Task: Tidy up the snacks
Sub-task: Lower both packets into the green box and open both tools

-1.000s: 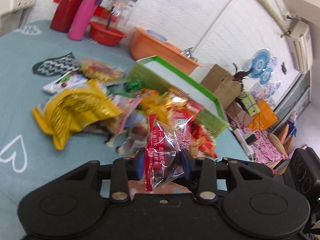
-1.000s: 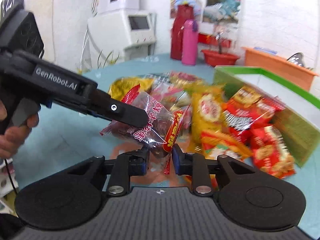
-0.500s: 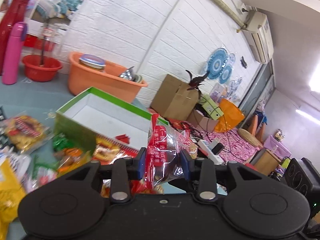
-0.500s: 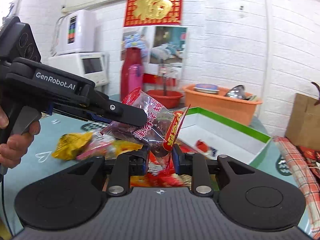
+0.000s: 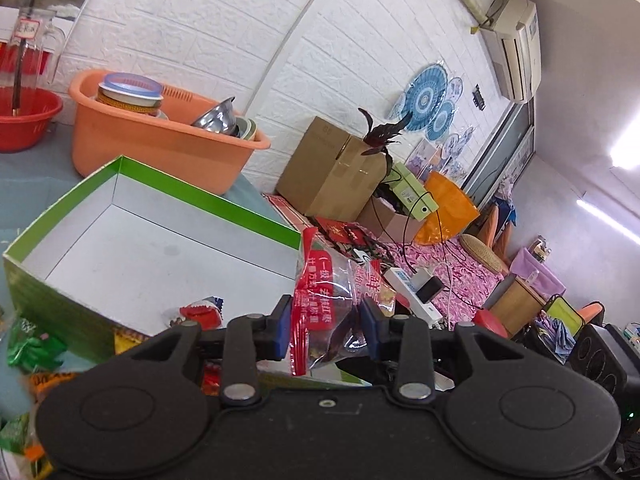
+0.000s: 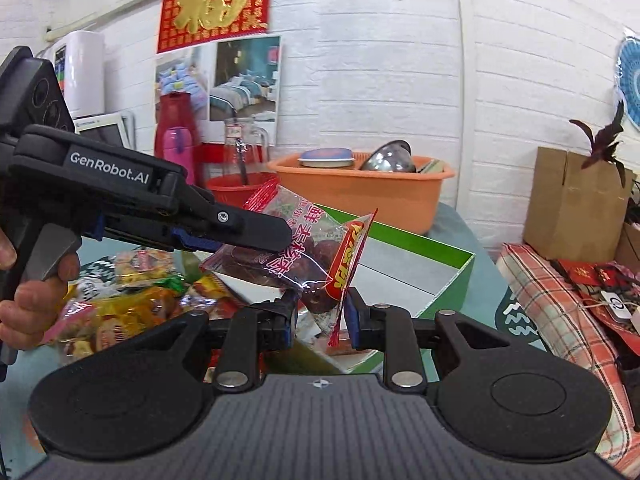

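My left gripper point(image 5: 325, 330) is shut on a clear bag of dark dried fruit with red print point(image 5: 320, 304). My right gripper point(image 6: 320, 314) is shut on a small red and yellow snack packet point(image 6: 347, 258) that lies against the same bag point(image 6: 280, 252). The left gripper point(image 6: 256, 232) shows in the right wrist view, reaching in from the left. Both hold their bags above the green box with a white inside point(image 5: 132, 248), also in the right wrist view point(image 6: 440, 276). One small red packet point(image 5: 200, 312) lies in the box.
A pile of snack bags point(image 6: 120, 300) lies on the teal table left of the box. An orange tub with bowls point(image 5: 160, 144) and a red basin point(image 5: 24, 120) stand behind it. A cardboard box point(image 5: 332, 172) and clutter lie beyond the table's right edge.
Both grippers have lifted and swung right with their bags, from over the snack pile to above the green box. The grip on each bag is unchanged.
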### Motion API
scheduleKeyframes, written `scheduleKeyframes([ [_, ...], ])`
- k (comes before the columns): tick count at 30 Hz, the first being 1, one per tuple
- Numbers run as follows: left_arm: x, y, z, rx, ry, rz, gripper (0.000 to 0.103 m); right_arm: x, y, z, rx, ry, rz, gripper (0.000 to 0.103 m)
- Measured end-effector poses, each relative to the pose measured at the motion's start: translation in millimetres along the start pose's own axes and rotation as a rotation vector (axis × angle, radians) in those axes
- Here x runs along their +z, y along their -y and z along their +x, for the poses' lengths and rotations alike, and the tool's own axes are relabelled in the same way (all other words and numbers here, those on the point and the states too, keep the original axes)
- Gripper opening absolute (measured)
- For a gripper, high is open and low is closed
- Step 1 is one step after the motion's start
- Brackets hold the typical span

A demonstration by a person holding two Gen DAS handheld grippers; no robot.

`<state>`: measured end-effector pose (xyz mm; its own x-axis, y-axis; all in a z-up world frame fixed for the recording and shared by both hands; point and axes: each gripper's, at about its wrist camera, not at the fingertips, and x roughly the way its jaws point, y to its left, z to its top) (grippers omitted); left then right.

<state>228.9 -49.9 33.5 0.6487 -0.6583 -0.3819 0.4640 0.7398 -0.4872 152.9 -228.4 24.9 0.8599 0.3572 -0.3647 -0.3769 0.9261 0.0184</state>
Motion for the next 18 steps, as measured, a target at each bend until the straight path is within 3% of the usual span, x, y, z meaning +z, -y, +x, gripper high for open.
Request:
scheduleKeyframes([
  [2,2.0,-6.0,7.0,0.005,-0.002,0.000,0.073,-1.3,3.5,8.5,-0.010,-0.007,0.000,0.046],
  [3,1.8,-8.5,10.2,0.020,-0.001,0.001,0.079,-2.3,4.9,12.4,-0.014,-0.009,0.001,0.049],
  [4,0.8,-10.8,13.0,0.045,0.003,0.006,0.103,-3.5,6.3,17.4,-0.019,-0.010,-0.001,0.053],
  [7,-6.0,-13.2,11.7,0.161,0.042,0.009,0.103,-8.3,4.9,27.9,-0.057,-0.016,-0.039,0.103],
  [9,-9.1,-13.7,7.3,0.165,0.046,0.032,0.103,-12.1,2.9,26.4,-0.090,0.018,-0.059,0.103],
  [15,-9.7,-10.0,-15.9,0.180,0.025,-0.012,0.103,-12.1,0.9,18.1,-0.076,-0.001,-0.029,0.103],
  [18,-10.7,1.6,-35.4,0.199,0.039,-0.003,0.103,-7.2,-6.0,-1.5,-0.065,0.034,-0.022,0.103],
])
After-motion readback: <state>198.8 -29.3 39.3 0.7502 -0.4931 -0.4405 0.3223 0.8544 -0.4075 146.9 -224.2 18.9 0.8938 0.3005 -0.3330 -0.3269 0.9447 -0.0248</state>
